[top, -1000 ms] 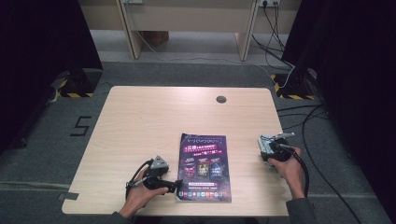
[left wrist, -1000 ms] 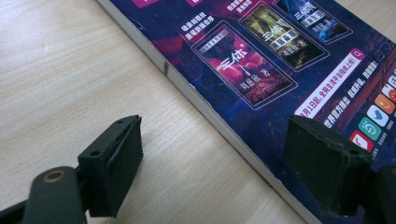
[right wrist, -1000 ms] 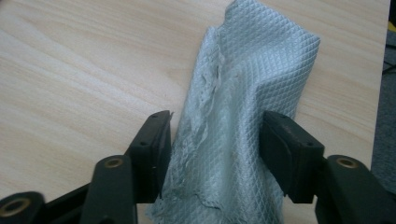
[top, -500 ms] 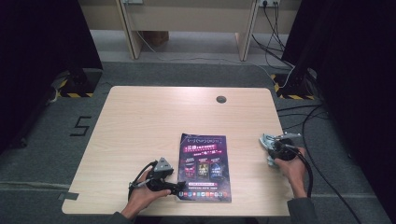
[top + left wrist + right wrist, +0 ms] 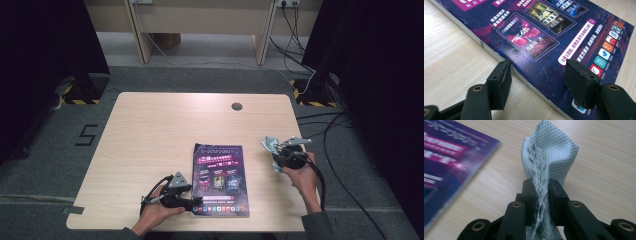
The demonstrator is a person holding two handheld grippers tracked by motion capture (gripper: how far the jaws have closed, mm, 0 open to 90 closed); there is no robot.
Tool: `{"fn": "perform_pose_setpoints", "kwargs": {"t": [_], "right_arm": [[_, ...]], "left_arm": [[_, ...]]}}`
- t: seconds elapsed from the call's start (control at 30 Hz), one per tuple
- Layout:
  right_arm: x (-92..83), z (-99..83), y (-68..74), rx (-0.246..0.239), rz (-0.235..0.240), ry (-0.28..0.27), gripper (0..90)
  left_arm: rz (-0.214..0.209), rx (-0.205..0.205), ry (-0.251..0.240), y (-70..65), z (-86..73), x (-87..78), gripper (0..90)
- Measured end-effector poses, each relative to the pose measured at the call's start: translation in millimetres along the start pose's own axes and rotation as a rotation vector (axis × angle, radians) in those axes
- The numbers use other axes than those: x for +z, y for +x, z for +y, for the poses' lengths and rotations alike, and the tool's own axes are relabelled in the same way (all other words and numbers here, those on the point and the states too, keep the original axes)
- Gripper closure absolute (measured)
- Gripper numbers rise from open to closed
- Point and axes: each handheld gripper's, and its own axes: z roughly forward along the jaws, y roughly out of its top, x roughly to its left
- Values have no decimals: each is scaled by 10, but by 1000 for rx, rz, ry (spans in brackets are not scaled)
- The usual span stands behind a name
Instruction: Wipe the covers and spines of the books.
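From the high view, a flat purple paper book is lying near the front of the pale wooden bench. In the left gripper view, the left claw has just been closing, its jaws sitting over the book's edge, not pinching it. In the right gripper view, the right claw is squeezing a crumpled grey-green cloth.

Black gripper, brass-ringed screw holes
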Motion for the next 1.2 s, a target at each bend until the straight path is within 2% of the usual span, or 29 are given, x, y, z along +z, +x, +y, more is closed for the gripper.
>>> {"fn": "perform_pose_setpoints", "kwargs": {"t": [0.03, 0.07, 0.13, 0.17, 0.27, 0.3, 0.37, 0.47, 0.57, 0.63, 0.73, 0.87, 0.9, 1.0, 1.03, 1.07, 1.1, 1.2], "right_arm": [[13, 42, 67, -8, 17, -3, 774], [13, 42, 67, -8, 17, -3, 774], [59, 129, 207, -38, 51, -10, 774], [119, 214, 350, -60, 81, -4, 773], [240, 293, 501, -86, 104, 9, 771], [240, 293, 501, -86, 104, 9, 771], [382, 324, 582, -78, 120, 31, 771], [508, 337, 633, -94, 126, 52, 769], [590, 350, 690, -113, 117, 72, 764], [629, 356, 712, -109, 105, 78, 758], [658, 363, 722, -120, 104, 82, 752], [685, 380, 805, -148, 96, 84, 744], [702, 393, 865, -168, 104, 82, 743], [714, 413, 926, -182, 124, 85, 742], [727, 428, 978, -182, 150, 80, 741], [727, 428, 978, -182, 150, 80, 741], [735, 436, 1028, -206, 143, 82, 741], [737, 438, 1031, -214, 136, 82, 746]], "left_arm": [[1, 1, 1, -9, 2, 4, 382], [1, 1, 1, -9, 2, 4, 383], [-5, 9, 0, -27, 7, 17, 383], [-11, 21, 2, -41, 15, 29, 385], [-21, 24, -1, -67, 25, 53, 384], [-21, 24, -1, -67, 25, 53, 384], [-27, 25, -7, -83, 26, 67, 384], [-36, 31, -11, -75, 23, 72, 383], [-37, 26, -16, -71, 17, 72, 380], [-36, 25, -19, -72, 14, 72, 378], [-37, 23, -20, -71, 12, 72, 375], [-35, 22, -23, -74, 6, 72, 371], [-36, 24, -24, -70, 4, 71, 370], [-38, 23, -33, -68, -4, 73, 369], [-38, 23, -35, -68, -6, 74, 369], [-38, 24, -34, -67, -7, 72, 369], [-39, 25, -34, -64, -9, 72, 369], [-40, 21, -40, -66, -13, 73, 369]]}}
